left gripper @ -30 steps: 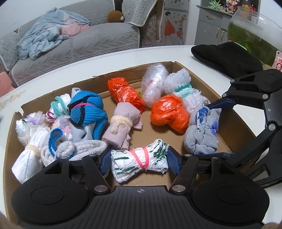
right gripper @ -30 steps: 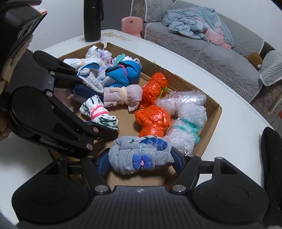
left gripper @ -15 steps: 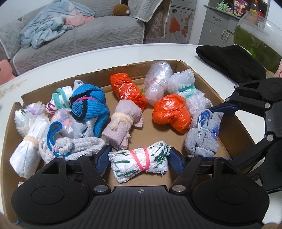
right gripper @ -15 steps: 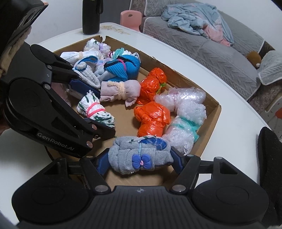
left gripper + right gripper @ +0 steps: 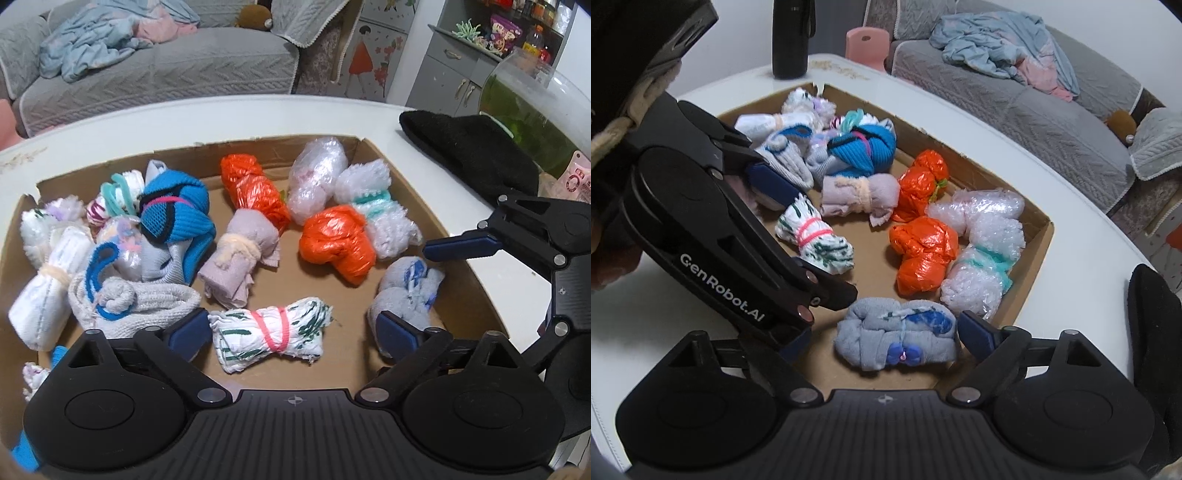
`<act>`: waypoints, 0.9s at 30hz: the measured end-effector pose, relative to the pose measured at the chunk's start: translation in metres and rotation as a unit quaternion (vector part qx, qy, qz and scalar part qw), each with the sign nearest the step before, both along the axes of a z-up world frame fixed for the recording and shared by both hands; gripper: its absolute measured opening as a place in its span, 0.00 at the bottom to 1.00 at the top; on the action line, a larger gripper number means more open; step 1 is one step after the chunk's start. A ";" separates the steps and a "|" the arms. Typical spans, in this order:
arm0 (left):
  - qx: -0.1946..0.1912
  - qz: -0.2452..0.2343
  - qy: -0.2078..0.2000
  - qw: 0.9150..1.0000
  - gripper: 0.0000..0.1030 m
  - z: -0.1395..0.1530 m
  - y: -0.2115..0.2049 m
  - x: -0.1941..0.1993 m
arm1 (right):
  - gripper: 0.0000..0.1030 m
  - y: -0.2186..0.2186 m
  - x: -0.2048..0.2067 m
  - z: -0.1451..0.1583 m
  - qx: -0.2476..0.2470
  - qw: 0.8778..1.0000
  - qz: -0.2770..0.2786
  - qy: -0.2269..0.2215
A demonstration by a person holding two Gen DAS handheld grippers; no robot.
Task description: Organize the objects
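Both tongs stand released inside the cardboard tray. The left gripper straddles the green-striped white bundle, and the right gripper straddles the grey sock roll at the tray's 5 o'clock corner; both bundles probably just set down.

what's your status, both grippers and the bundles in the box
Left gripper open around white-green bundle. Right gripper open around grey bundle. Both bundles resting in cardboard box. Grippers close together.
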State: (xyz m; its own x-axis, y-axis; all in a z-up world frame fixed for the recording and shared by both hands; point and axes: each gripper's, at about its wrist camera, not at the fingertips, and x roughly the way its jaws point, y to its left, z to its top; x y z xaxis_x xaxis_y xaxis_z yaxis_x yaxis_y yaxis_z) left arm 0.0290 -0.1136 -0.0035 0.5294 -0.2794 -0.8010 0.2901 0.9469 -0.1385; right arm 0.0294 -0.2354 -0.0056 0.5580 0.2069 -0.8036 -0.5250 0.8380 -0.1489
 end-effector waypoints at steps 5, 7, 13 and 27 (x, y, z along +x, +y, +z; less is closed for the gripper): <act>0.000 0.010 -0.020 1.000 0.99 0.021 0.003 -0.016 | 0.87 -0.001 -0.008 0.010 0.017 1.000 -0.020 -0.005; 0.004 0.015 -0.036 0.999 0.99 0.032 0.005 -0.025 | 0.89 -0.002 -0.011 0.014 0.037 0.999 -0.033 -0.006; 0.033 0.042 -0.074 0.996 0.99 0.055 0.013 -0.047 | 0.95 0.005 -0.024 0.022 0.084 0.994 -0.071 -0.017; 0.056 0.113 -0.108 0.986 0.99 0.061 0.058 -0.066 | 0.98 0.015 -0.036 0.028 0.134 0.981 -0.132 -0.038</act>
